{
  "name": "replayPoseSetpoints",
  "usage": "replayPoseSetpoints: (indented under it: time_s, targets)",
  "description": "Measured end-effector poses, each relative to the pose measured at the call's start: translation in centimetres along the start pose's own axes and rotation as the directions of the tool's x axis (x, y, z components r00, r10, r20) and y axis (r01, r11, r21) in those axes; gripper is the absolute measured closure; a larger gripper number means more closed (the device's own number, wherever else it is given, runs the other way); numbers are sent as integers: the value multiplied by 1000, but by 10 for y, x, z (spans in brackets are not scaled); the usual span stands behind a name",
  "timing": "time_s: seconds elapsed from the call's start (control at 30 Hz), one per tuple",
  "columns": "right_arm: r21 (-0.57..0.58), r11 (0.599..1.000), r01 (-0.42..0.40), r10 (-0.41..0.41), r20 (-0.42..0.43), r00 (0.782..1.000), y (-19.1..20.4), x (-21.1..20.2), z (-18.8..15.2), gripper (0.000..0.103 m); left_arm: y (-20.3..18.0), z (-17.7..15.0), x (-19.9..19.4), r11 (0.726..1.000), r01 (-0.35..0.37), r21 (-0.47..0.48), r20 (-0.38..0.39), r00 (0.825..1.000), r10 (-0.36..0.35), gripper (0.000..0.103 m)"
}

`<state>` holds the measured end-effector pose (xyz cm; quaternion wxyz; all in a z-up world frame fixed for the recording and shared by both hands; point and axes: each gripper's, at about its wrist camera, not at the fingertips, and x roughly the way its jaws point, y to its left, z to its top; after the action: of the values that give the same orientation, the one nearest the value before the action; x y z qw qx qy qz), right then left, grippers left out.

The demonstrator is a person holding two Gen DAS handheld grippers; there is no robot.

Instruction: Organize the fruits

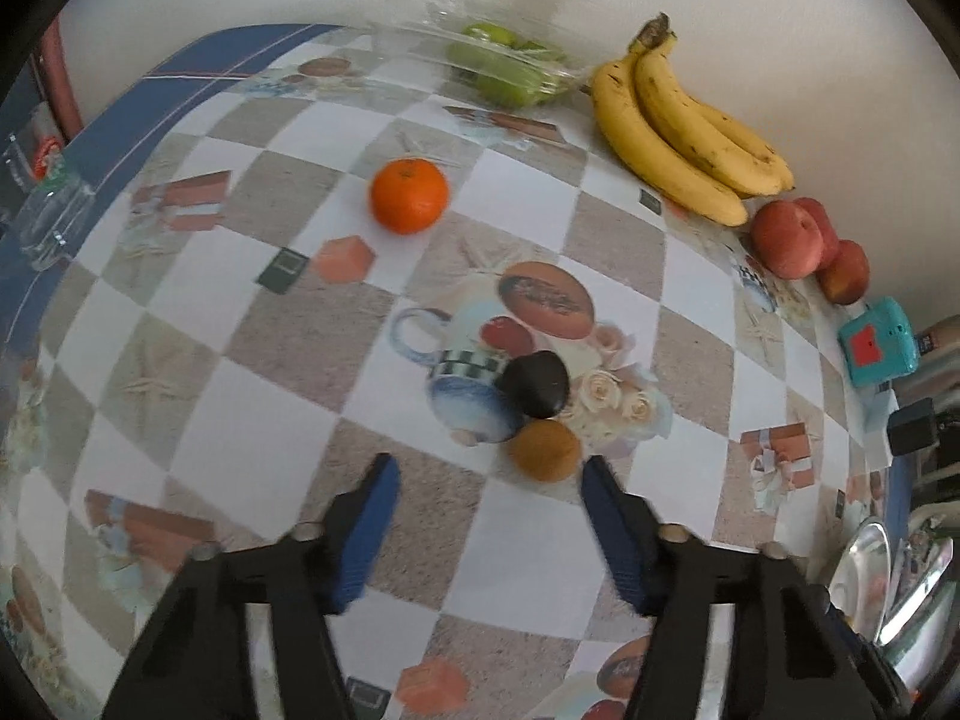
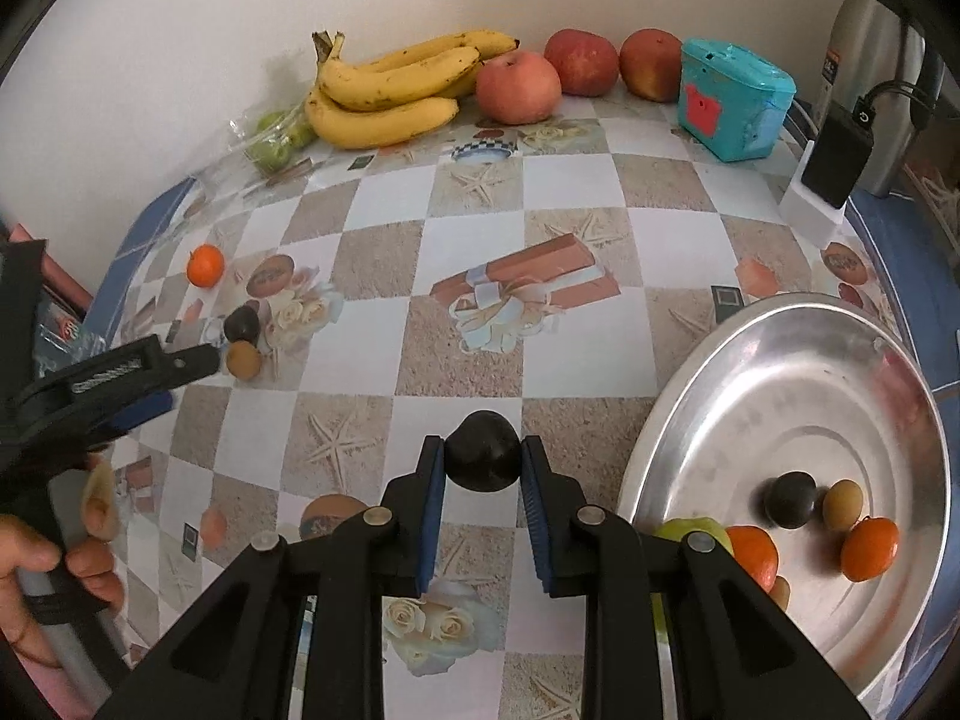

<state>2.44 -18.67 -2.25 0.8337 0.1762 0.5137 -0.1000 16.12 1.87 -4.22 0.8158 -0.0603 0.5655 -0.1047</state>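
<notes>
My left gripper [image 1: 489,471] is open and empty, just short of a small brown fruit [image 1: 545,450] with a dark plum [image 1: 536,384] behind it; an orange [image 1: 409,195] lies farther back. My right gripper [image 2: 483,453] is shut on a dark plum [image 2: 483,450], held above the table left of a metal tray [image 2: 744,360]. The tray holds a dark plum [image 2: 789,500], a small brown fruit [image 2: 842,504], two oranges [image 2: 869,549] and a green fruit [image 2: 690,531]. The left gripper [image 2: 201,360] also shows in the right wrist view beside the brown fruit [image 2: 243,360].
Bananas [image 2: 384,90], three red apples [image 2: 519,87] and a plastic bag of green fruit [image 2: 276,135] line the wall. A teal box [image 2: 732,99], a black device on a white stand [image 2: 834,162] and a steel flask [image 2: 870,30] stand at the right. A clear container [image 1: 51,216] sits at the left edge.
</notes>
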Motion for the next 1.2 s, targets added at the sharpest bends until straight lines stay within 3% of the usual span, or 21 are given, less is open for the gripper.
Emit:
replayPoseSetpoints:
  time_s: [0.3, 0.6, 1.2]
  targets:
    - [13, 999, -37, 37, -10, 999, -3, 0, -1, 77, -7, 5, 10, 1000, 17, 18, 7, 1000, -17, 52]
    - [27, 998, -54, 54, -9, 998, -7, 0, 0, 77, -17, 3, 18, 999, 19, 51, -11, 1000, -18, 75]
    - [46, 998, -50, 50, 12, 999, -7, -20, 0, 77, -24, -12, -29, 999, 4, 32, -7, 1000, -3, 75]
